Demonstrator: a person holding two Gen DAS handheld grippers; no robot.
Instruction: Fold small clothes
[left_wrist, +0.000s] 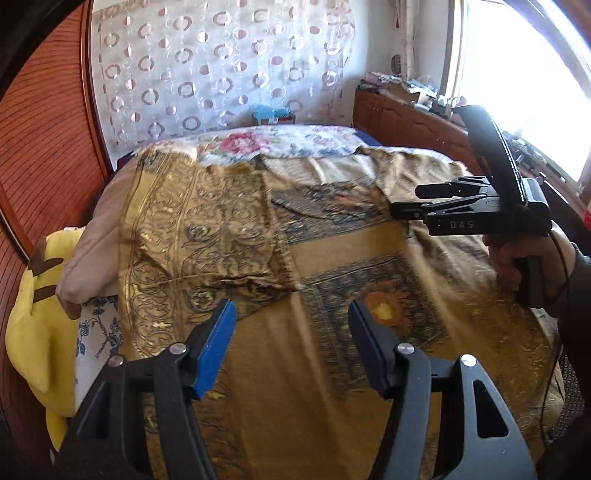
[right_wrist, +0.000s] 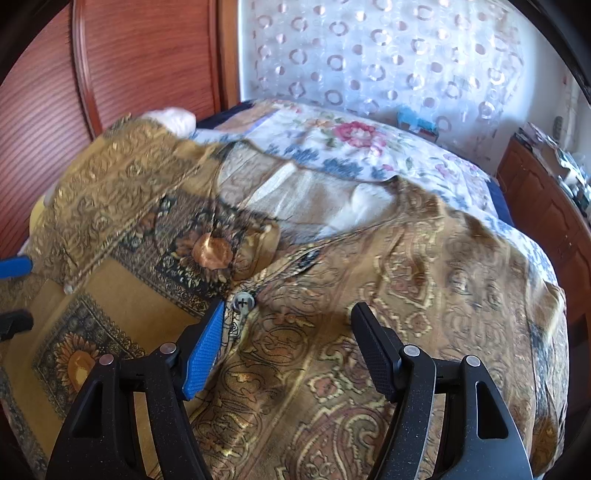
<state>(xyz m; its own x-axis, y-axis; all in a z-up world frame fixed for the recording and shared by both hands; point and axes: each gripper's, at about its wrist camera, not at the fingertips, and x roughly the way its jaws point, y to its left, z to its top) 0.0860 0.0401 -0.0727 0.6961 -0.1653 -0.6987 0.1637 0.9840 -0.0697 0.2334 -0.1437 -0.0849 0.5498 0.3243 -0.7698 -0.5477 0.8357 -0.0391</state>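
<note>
Looking down both wrist cameras, I have a gold patterned shirt (right_wrist: 332, 295) spread over the bed (left_wrist: 295, 142), its front facing up and one sleeve or side panel (left_wrist: 199, 236) already laid across the body on the left side. My left gripper (left_wrist: 291, 325) hangs above the lower middle of the garment with its fingers (left_wrist: 216, 343) spread apart and nothing between them. My right gripper (right_wrist: 288, 332) is lower and closer to the cloth, fingers also parted and empty, and its blue pad sits just beside a grey button (right_wrist: 242, 302) on the placket.

What matters for the next move, as I judge it, is that the unfolded half of the shirt lies directly under and ahead of the right gripper, running away from me toward the collar (right_wrist: 332, 206) near the floral bedspread (right_wrist: 351, 147). The shirt's long axis goes from my side toward the curtain (right_wrist: 388, 55), so the fold line should follow the placket. The right hand is plainly the nearer one to that loose side; the left is over the part already folded. I cannot tell whether the right fingers touch the fabric. A yellow plush toy (left_wrist: 40, 314) sits off the bed's left edge, well clear.
</note>
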